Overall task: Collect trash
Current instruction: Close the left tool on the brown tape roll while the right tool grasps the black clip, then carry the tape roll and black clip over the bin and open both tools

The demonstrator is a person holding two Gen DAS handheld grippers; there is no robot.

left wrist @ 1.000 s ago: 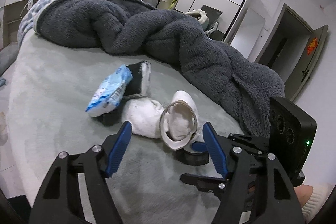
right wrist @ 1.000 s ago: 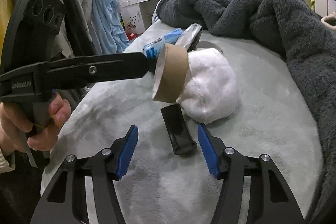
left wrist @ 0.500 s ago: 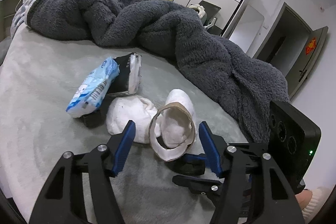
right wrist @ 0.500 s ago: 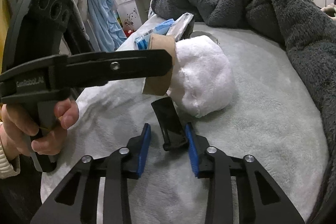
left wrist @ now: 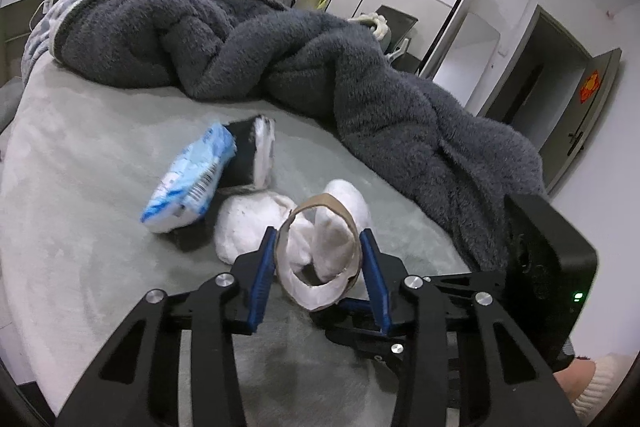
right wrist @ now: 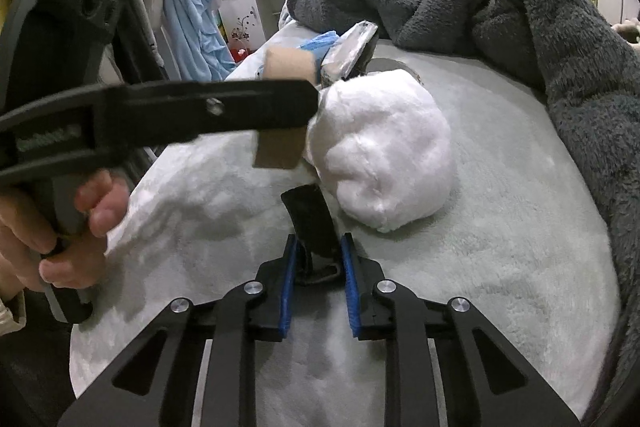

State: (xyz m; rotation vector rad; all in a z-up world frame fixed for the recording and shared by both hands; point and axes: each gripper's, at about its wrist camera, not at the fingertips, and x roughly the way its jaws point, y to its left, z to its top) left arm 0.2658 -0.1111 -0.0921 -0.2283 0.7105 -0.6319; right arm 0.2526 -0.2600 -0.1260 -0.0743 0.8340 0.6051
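Cardboard, a short brown tube (left wrist: 320, 251), sits clamped between the blue pads of the left gripper (left wrist: 318, 267), lifted above the pale grey bedspread (left wrist: 80, 187). The right gripper (right wrist: 318, 279) is clenched on a flat black wrapper (right wrist: 310, 215) lying on the bedspread beside a white fluffy bundle (right wrist: 384, 147). Beyond it lie a blue-and-white packet (left wrist: 188, 183) and a black pack (left wrist: 250, 159), its contents unclear. A dark grey blanket (left wrist: 320, 67) hides the bed's far side.

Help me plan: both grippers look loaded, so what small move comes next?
Probably lift both straight up. The left gripper is shut on the cardboard ring, the right gripper on the black wrapper, whose far end lies against the white fluffy bundle.
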